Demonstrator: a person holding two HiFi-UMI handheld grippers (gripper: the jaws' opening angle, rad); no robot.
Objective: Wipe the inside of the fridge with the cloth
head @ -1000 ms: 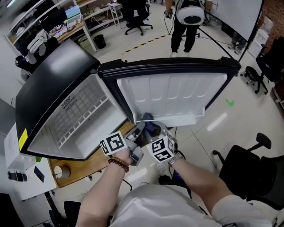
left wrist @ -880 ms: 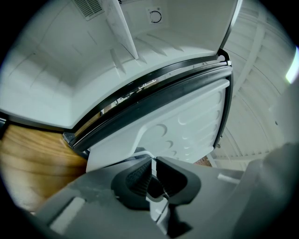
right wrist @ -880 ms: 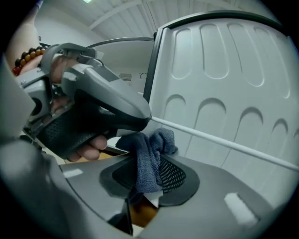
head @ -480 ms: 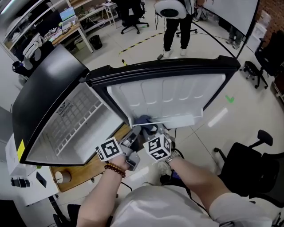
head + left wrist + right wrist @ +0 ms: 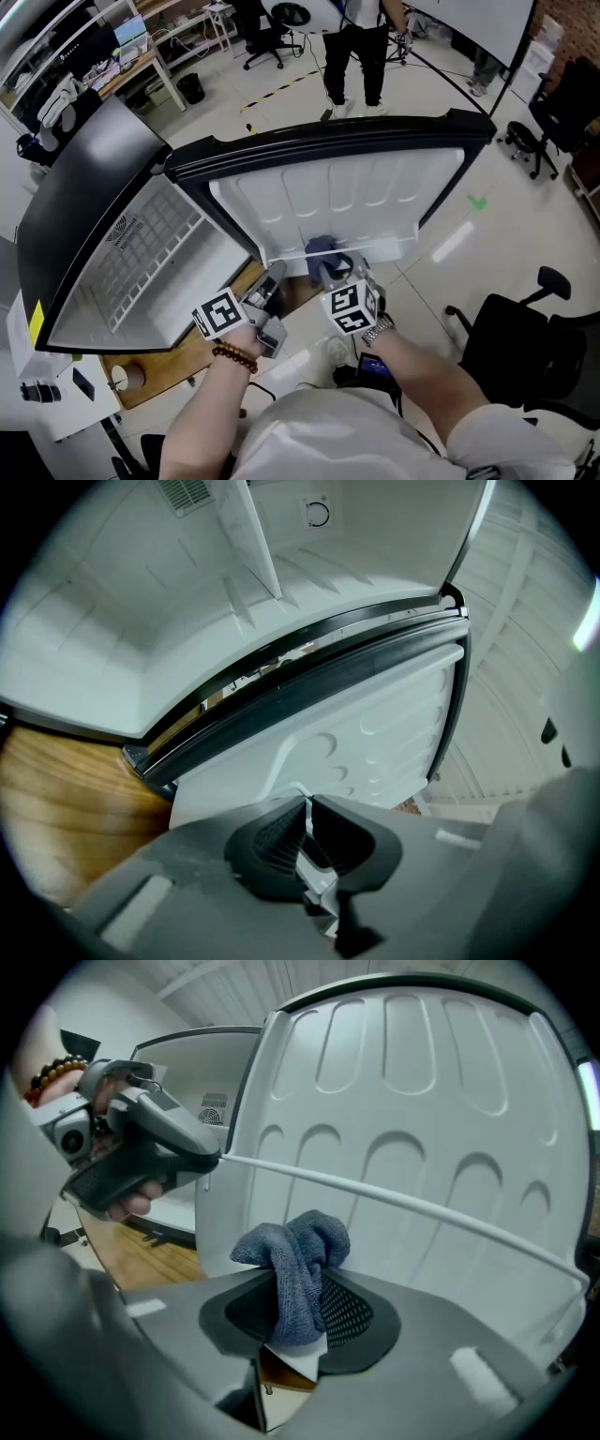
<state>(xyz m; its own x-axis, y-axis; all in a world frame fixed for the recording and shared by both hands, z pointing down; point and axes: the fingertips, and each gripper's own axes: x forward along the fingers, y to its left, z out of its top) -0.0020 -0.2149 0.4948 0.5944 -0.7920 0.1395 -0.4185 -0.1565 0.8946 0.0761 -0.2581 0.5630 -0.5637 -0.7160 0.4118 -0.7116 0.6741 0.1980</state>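
The right gripper [image 5: 298, 1316] pinches the grey-blue cloth [image 5: 295, 1255] before the open fridge door [image 5: 422, 1091], whose white rail [image 5: 422, 1209] crosses just ahead. The left gripper [image 5: 307, 817], jaws pressed together, sits close beside.

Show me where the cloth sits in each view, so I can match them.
Head view: cloth centre, near the fridge door's bottom edge.
Left gripper view: not in it.
Right gripper view: lower centre, pinched in the right gripper.
Shared landmark: the white fridge door.
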